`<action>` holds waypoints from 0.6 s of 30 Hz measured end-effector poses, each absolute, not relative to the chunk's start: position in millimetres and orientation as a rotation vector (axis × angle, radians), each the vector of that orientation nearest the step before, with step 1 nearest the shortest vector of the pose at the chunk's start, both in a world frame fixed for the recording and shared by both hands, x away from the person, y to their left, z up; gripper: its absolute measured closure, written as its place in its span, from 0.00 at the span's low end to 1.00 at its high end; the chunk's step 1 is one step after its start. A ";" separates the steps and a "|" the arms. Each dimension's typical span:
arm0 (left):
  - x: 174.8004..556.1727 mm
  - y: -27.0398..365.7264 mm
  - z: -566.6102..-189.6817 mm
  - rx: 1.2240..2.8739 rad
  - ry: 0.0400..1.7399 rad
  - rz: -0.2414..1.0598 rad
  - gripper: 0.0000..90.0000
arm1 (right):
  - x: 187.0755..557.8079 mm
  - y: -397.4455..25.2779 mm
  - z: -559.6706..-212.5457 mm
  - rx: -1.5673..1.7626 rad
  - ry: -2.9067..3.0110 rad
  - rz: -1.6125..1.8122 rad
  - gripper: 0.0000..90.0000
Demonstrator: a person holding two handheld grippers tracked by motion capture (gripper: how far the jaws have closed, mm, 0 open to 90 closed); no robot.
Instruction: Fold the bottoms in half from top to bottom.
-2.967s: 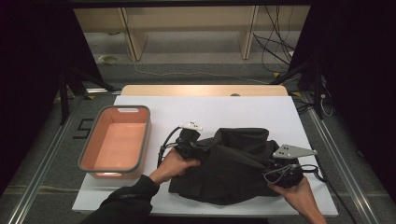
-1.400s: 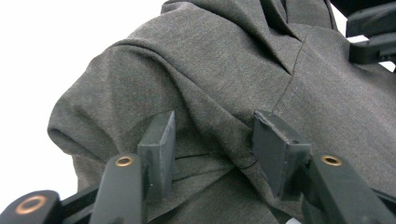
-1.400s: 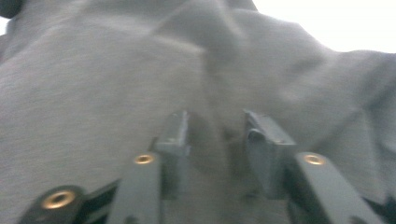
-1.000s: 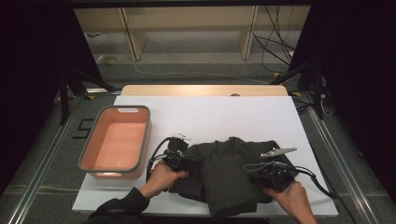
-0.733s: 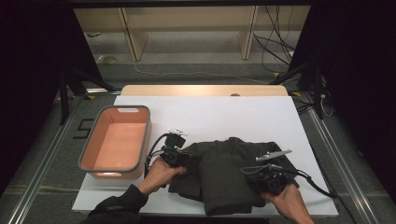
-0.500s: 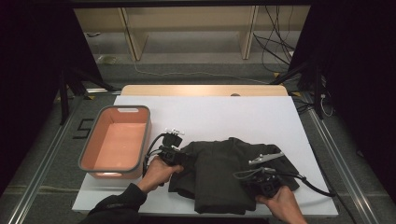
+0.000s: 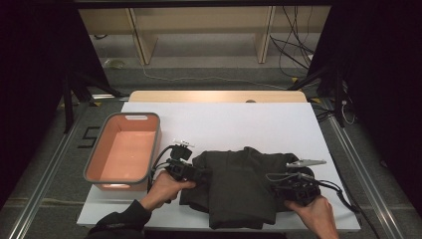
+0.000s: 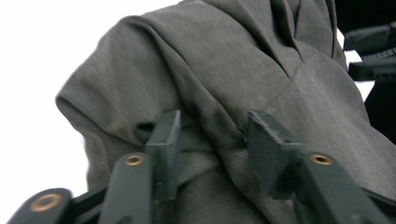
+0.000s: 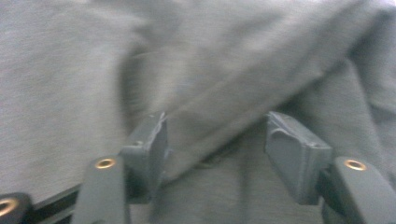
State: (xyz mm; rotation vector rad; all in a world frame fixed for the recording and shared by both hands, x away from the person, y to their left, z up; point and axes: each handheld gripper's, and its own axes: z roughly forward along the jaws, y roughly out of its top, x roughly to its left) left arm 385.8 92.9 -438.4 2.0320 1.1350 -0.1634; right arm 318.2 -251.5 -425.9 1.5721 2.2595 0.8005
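Left to right: the salmon bin (image 7: pixel 123 152) beside the dark garment (image 7: pixel 239 186) holds nothing; my left gripper (image 8: pixel 212 135) and right gripper (image 9: pixel 215 140) stand spread, fabric between the jaws ungripped; I judge folding partly done, binning left.

We see a white bench (image 7: pixel 259 124) with a pale wooden strip along its far edge; two things lie directly on it. At its left side sits a grey bin (image 7: pixel 123 151) with a salmon-coloured inside, long side running front to back; well to its right, toward the near edge, a dark grey garment (image 7: pixel 239 186) lies crumpled and partly folded, flat on the white top.
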 end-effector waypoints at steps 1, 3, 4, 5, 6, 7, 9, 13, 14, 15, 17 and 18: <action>383.7 90.5 -439.7 2.046 1.137 -0.171 0.55 | 319.2 -252.7 -427.0 1.590 2.255 0.801 0.42; 380.9 86.0 -442.5 2.064 1.139 -0.183 0.52 | 322.3 -253.3 -431.3 1.611 2.256 0.803 0.39; 380.1 84.1 -444.0 2.065 1.139 -0.189 0.51 | 324.6 -253.1 -433.7 1.628 2.272 0.822 0.39; 379.5 82.6 -445.3 2.066 1.139 -0.197 0.52 | 327.1 -252.3 -435.8 1.645 2.278 0.828 0.38; 379.4 81.1 -447.0 2.060 1.136 -0.207 0.53 | 329.8 -251.4 -437.9 1.652 2.280 0.820 0.37; 380.0 80.3 -448.5 2.062 1.129 -0.223 0.56 | 332.9 -250.7 -440.2 1.668 2.289 0.825 0.37; 381.1 78.6 -451.4 2.055 1.124 -0.251 0.64 | 340.3 -248.3 -445.4 1.700 2.308 0.841 0.34; 381.5 78.6 -451.5 2.052 1.103 -0.257 0.81 | 353.3 -245.4 -452.7 1.750 2.315 0.834 0.30; 382.3 79.1 -451.7 2.053 1.099 -0.262 0.84 | 356.4 -244.5 -453.7 1.748 2.310 0.834 0.29; 382.7 79.3 -451.8 2.049 1.102 -0.266 0.86 | 359.9 -244.0 -454.5 1.762 2.307 0.845 0.30; 382.9 78.9 -450.8 2.052 1.090 -0.272 0.89 | 365.3 -243.0 -454.7 1.776 2.306 0.890 0.46; 383.0 78.8 -450.4 2.051 1.086 -0.274 0.90 | 366.7 -242.4 -453.2 1.772 2.302 0.914 0.55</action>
